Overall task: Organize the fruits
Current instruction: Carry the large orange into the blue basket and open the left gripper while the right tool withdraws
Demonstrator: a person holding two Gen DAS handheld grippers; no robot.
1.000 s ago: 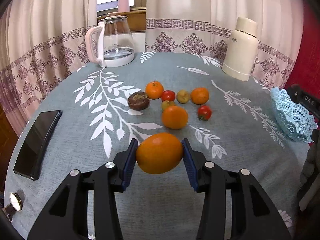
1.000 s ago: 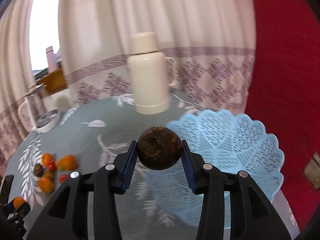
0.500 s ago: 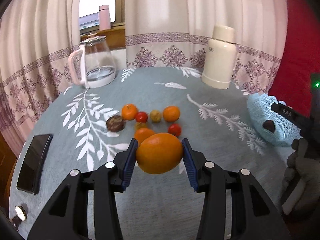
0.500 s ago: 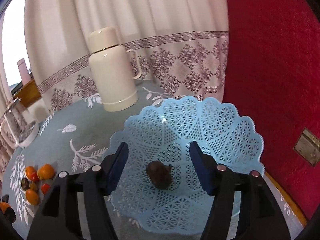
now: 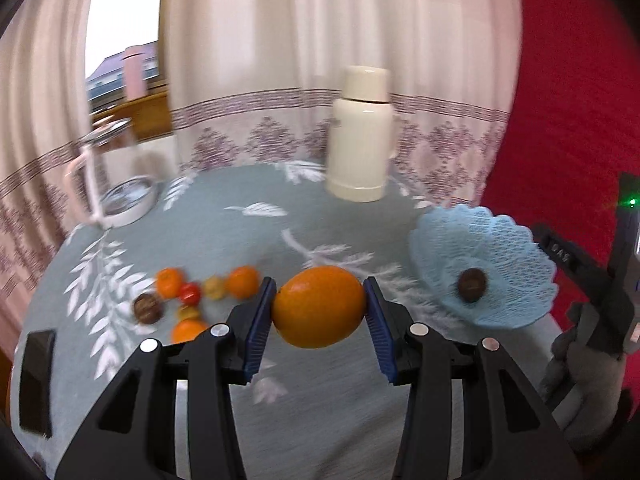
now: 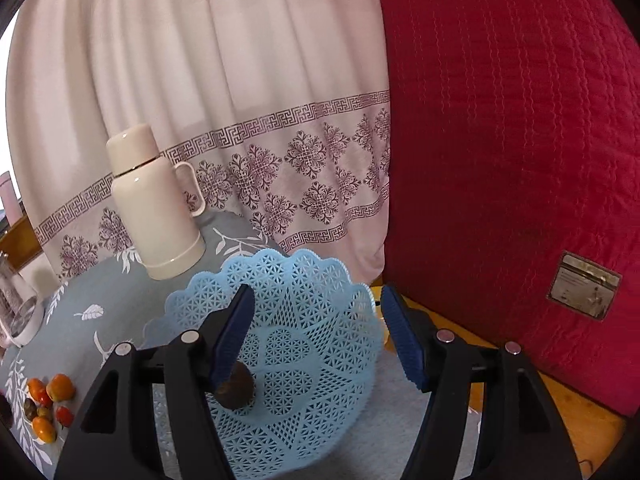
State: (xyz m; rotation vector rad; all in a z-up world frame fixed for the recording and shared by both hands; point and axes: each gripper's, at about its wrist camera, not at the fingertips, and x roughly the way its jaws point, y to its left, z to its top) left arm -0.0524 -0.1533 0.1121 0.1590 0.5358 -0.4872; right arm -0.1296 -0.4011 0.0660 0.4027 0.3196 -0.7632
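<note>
**Orange carried toward the lattice basket**

The orange (image 5: 319, 306) is clamped between the left gripper (image 5: 319, 316) pads, above the tablecloth, likely bound for the blue lattice basket (image 5: 516, 248). There one dark passion fruit (image 6: 236, 391) lies, beneath the right gripper (image 6: 316, 340), whose jaws stand apart and empty. No label is legible.

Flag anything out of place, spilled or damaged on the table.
Nothing stands out. The thermos stands upright, the loose fruits sit clustered on the tablecloth, one dark fruit lies in the blue basket. No spills visible.
</note>
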